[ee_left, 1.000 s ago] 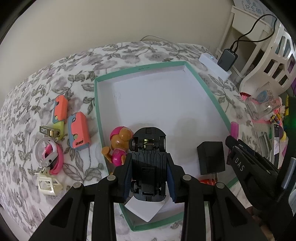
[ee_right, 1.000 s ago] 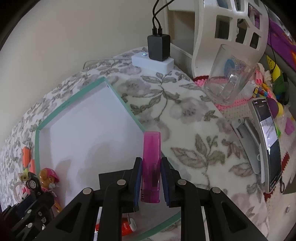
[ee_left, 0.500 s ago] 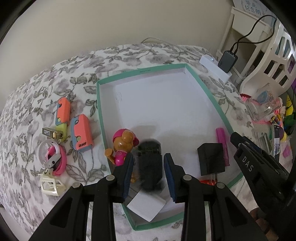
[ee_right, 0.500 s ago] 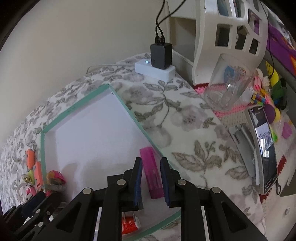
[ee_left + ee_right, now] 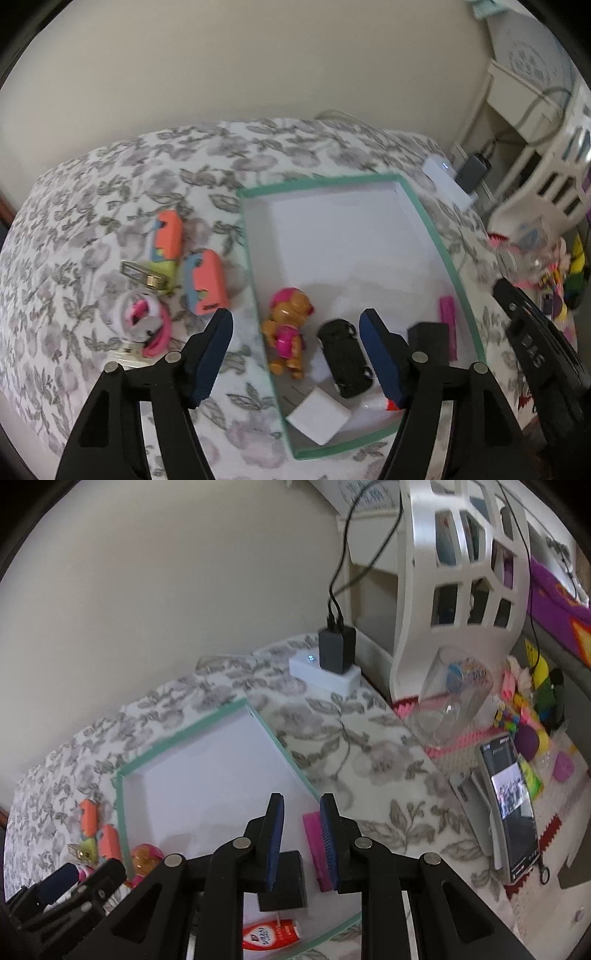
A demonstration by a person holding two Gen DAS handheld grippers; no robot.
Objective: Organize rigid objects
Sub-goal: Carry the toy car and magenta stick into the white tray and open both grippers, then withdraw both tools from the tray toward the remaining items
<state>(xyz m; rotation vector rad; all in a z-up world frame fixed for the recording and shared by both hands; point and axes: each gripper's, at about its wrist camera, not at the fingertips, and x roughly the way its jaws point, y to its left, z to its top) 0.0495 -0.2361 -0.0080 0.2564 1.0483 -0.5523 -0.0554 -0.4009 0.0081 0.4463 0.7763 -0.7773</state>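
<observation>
**Toys counted in the green-rimmed box**

Box [image 5: 421,218], one, shallow and rectangular with a white floor, lies on the flowered bedspread [image 5: 110,184]. Inside it: one glossy black toy car [image 5: 345,358], one hard plastic pup figure [image 5: 288,328] in pink and orange, one black block [image 5: 430,338], one slim pink bar [image 5: 448,325] along the right wall, one white cube [image 5: 319,417], one red-and-white tube [image 5: 271,936]. Outside, left of the box, lie two orange-and-blue rounded cases [image 5: 207,282].

The left gripper [image 5: 295,325] hovers above the car, its jaws opening and pinching nothing. The right gripper [image 5: 301,845] has its blue ribbed pads nearly pressed together, empty, with the pink bar below them.
</observation>
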